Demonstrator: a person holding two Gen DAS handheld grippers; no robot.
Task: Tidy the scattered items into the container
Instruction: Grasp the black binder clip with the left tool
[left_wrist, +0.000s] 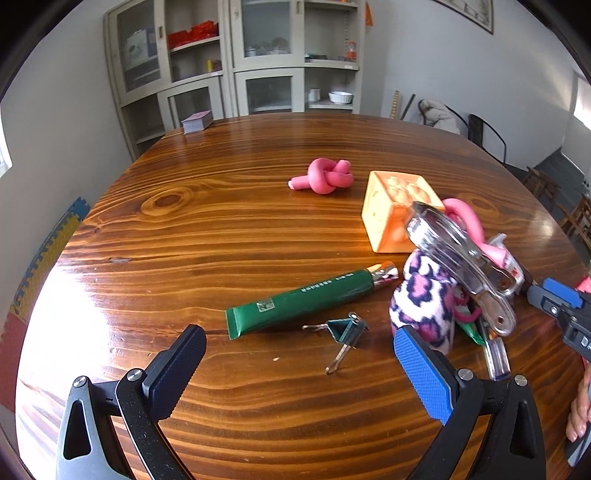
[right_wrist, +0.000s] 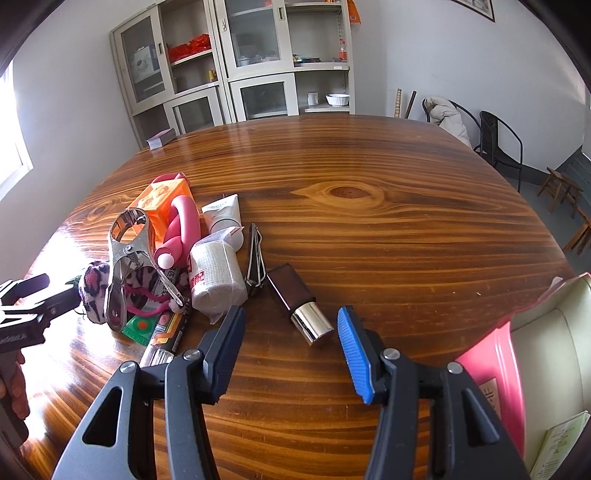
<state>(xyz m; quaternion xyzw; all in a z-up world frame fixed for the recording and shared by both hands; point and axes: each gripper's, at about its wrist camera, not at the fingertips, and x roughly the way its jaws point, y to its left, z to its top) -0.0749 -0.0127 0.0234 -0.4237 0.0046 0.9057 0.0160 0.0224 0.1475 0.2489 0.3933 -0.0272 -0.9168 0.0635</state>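
Observation:
My left gripper (left_wrist: 299, 341) is open and empty, low over the table. Just ahead of it lie a green tube (left_wrist: 310, 301) and a binder clip (left_wrist: 347, 330). A pile to its right holds a leopard-print sock (left_wrist: 424, 299), a metal clamp (left_wrist: 461, 258) and an orange box (left_wrist: 395, 214). A pink knot toy (left_wrist: 325, 177) lies farther back. My right gripper (right_wrist: 291, 332) is open and empty, just in front of a brown bottle with a silver cap (right_wrist: 299, 302). A bandage roll (right_wrist: 216, 277) and nail clippers (right_wrist: 255, 258) lie to its left. The red container (right_wrist: 517, 369) stands at the right edge.
The round wooden table (right_wrist: 369, 166) carries a card deck (left_wrist: 197, 122) at its far edge. Cabinets (left_wrist: 236, 59) stand against the back wall, chairs (right_wrist: 498, 144) to the right. A white tube (right_wrist: 223, 214) and a second pink toy (right_wrist: 181, 229) lie in the pile.

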